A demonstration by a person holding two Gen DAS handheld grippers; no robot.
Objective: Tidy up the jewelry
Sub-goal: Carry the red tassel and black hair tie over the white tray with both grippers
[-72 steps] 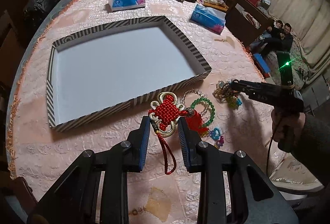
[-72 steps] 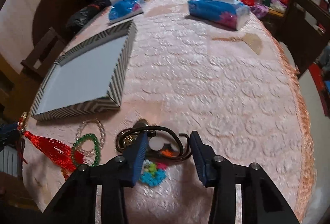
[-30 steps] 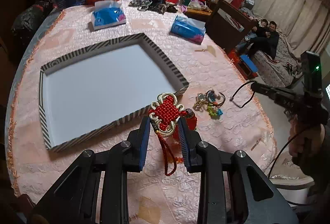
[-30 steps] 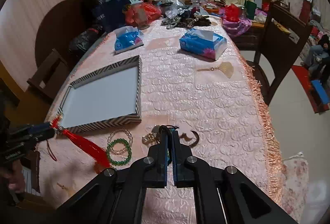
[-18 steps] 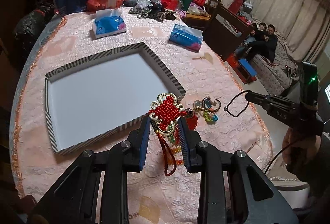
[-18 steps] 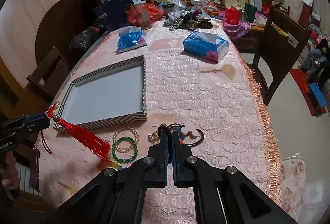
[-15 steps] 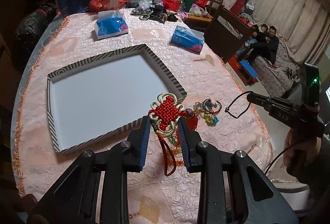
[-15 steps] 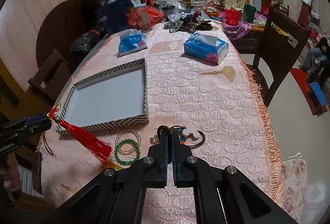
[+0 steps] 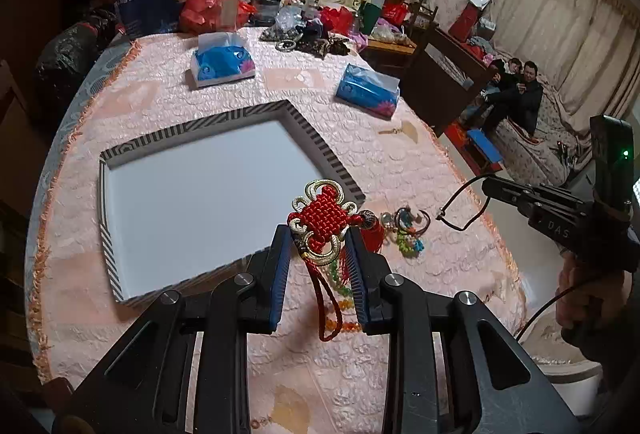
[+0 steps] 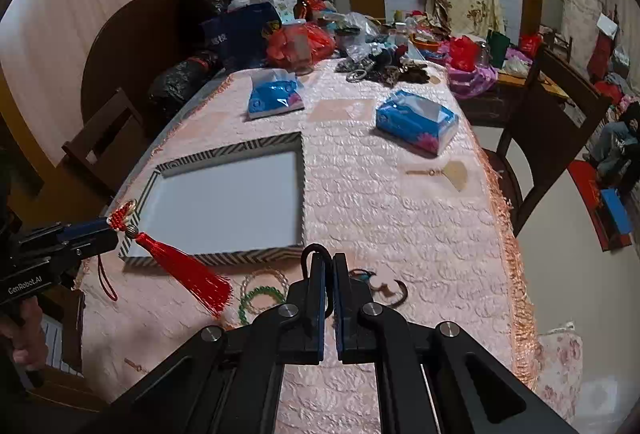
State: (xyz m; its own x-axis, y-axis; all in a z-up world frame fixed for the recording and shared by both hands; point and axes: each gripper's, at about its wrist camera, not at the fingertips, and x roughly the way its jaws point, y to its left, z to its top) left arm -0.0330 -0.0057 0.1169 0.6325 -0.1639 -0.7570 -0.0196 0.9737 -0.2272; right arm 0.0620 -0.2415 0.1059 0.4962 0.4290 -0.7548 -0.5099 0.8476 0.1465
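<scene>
While aloft, knot ornament (image 9: pixel 325 219) between fingers (image 9: pixel 280 266).

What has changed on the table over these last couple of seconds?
The right gripper closed on a black cord from the jewelry pile and lifted it off the table. The left gripper rose, carrying the red knot ornament so its tassel now hangs free. The striped tray, green bead bracelet and tissue packs stayed put.
</scene>
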